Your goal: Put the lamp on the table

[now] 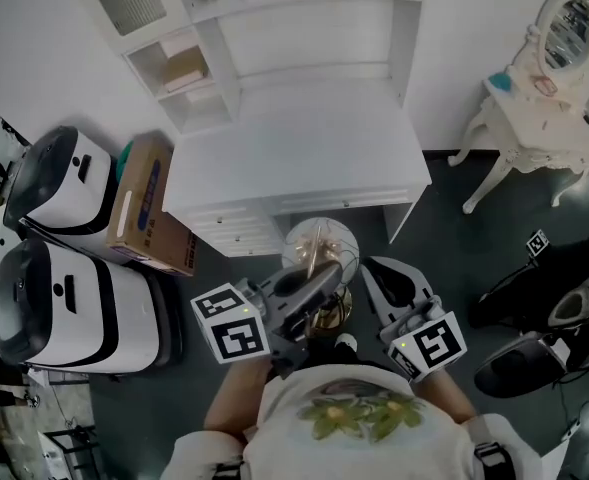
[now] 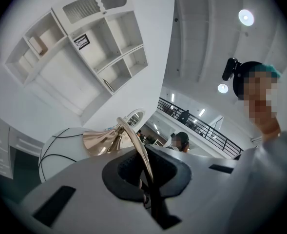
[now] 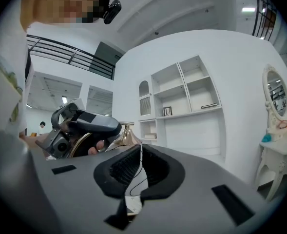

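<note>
Lamp (image 1: 319,246) aloft just short of the white tabletop (image 1: 294,148), not resting on it. Gold curved rod (image 2: 136,143) clenched between the left gripper (image 2: 147,182) jaws. Right gripper (image 3: 137,172) jaws pinched close on a white, black-lined part of the lamp, below the gold cone (image 3: 126,134).
</note>
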Demonstrator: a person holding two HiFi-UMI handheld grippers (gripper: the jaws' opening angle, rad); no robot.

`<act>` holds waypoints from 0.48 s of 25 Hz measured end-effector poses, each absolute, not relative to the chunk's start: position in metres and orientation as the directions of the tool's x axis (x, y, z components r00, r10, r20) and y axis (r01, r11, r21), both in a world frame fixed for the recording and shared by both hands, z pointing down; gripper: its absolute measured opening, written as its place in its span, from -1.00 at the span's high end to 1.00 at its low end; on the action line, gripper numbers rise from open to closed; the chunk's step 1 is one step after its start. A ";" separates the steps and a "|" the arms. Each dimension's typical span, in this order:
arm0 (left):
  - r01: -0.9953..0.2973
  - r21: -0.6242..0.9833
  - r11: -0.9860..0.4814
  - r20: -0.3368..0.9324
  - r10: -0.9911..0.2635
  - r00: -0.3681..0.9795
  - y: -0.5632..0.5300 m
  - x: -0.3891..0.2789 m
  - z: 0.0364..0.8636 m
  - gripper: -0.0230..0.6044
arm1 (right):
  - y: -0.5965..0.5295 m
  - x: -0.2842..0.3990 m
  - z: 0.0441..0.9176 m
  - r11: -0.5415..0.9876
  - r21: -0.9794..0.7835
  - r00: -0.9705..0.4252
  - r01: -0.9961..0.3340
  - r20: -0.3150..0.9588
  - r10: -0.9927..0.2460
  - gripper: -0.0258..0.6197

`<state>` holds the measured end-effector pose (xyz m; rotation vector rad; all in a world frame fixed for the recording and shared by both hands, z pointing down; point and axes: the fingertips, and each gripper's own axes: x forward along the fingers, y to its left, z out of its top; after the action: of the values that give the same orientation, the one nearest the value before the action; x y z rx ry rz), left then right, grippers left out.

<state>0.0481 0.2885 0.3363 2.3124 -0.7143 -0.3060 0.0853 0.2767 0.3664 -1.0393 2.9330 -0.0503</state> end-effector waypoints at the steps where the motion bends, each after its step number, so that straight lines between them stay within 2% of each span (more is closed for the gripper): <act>1: -0.414 0.674 -0.612 -0.022 -0.577 0.816 0.288 0.045 0.336 0.84 | 0.277 0.083 0.367 0.778 -0.042 -0.778 -0.626 -0.021 -0.627 0.81; 6: -0.457 0.653 -0.604 0.012 -0.595 0.803 0.276 0.063 0.338 0.84 | 0.267 0.097 0.371 0.789 -0.067 -0.790 -0.611 -0.015 -0.613 0.81; 12: -0.439 0.668 -0.601 0.001 -0.589 0.808 0.260 0.064 0.337 0.84 | 0.256 0.091 0.370 0.798 -0.059 -0.799 -0.599 -0.016 -0.601 0.81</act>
<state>0.0642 0.2597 0.3369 2.3107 -0.7536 -0.2870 0.0912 0.2557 0.3695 -0.9834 2.9468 -0.0792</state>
